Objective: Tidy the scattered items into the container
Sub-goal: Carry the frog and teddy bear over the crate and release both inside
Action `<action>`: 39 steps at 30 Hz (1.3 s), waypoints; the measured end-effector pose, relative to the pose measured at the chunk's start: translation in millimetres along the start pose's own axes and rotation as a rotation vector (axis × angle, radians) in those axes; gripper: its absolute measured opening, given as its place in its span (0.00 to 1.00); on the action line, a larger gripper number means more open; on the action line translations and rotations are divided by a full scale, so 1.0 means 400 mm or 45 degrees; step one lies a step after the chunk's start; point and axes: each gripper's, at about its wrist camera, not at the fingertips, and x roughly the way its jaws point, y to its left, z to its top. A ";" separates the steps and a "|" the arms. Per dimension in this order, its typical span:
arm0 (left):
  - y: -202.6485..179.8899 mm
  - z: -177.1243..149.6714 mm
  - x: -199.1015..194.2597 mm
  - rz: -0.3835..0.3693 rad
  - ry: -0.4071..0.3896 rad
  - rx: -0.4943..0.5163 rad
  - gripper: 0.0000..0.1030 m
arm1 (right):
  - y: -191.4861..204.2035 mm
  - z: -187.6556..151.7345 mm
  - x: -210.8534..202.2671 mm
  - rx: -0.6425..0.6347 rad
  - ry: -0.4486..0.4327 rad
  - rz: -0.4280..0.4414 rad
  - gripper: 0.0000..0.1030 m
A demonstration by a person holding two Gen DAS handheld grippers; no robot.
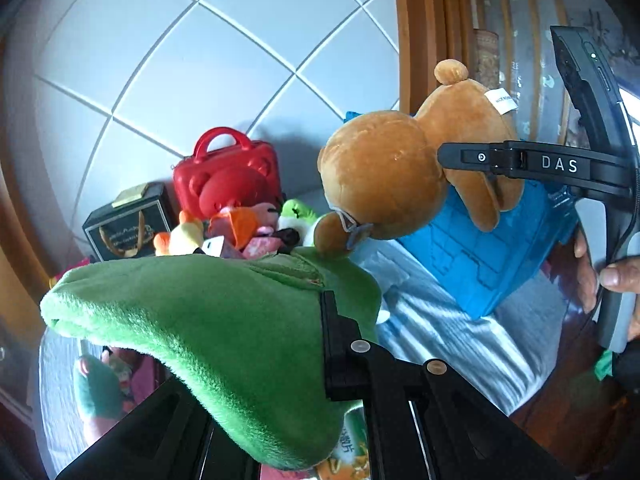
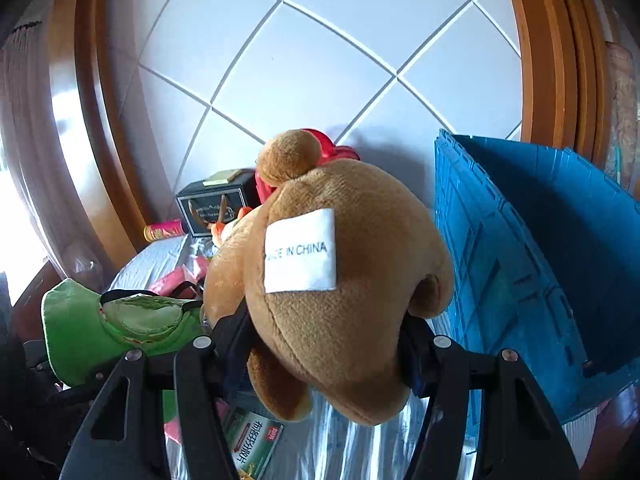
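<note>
My landmark is the blue ribbed plastic crate [image 2: 532,248], which stands against the white tiled wall [image 2: 304,52] with its near side wall facing me.

My right gripper [image 2: 324,336] is closed around the brown plush bear [image 2: 340,280]. Both fingers press into its lower body, and the white sewn label reading "MADE IN CHINA" faces the camera. The bear hangs just left of the crate's near edge, apart from it, with a strip of open air between plush and blue wall. From the left wrist view the same bear [image 1: 384,176] is head-down in front of the crate [image 1: 484,256], with the right gripper [image 1: 472,160] clamped across its middle.

My left gripper [image 1: 320,336] is closed on the green plush fabric toy [image 1: 200,320]. One finger is buried in the pile, and the other I cannot see behind the cloth. This toy sits well left of the crate, lower than the bear.

Further left of the crate, against the wall, stands the red hard-shell bear-embossed case [image 1: 228,176] beside a black box with gold lettering [image 1: 124,228], with a heap of small coloured plush toys [image 1: 240,228] in front of them. A green printed carton [image 2: 252,440] lies flat on the silvery-grey cloth [image 2: 360,440] below my right fingers.
</note>
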 end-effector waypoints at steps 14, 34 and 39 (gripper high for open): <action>-0.109 0.122 -0.070 -0.119 -0.135 0.075 0.05 | -0.051 0.058 -0.184 0.063 -0.137 -0.099 0.59; -0.586 0.476 0.124 -0.232 -0.236 0.181 0.06 | -0.623 0.137 -0.442 0.243 -0.309 -0.407 0.59; -0.685 0.551 0.213 -0.232 -0.208 0.191 0.06 | -0.760 0.131 -0.403 0.280 -0.257 -0.451 0.59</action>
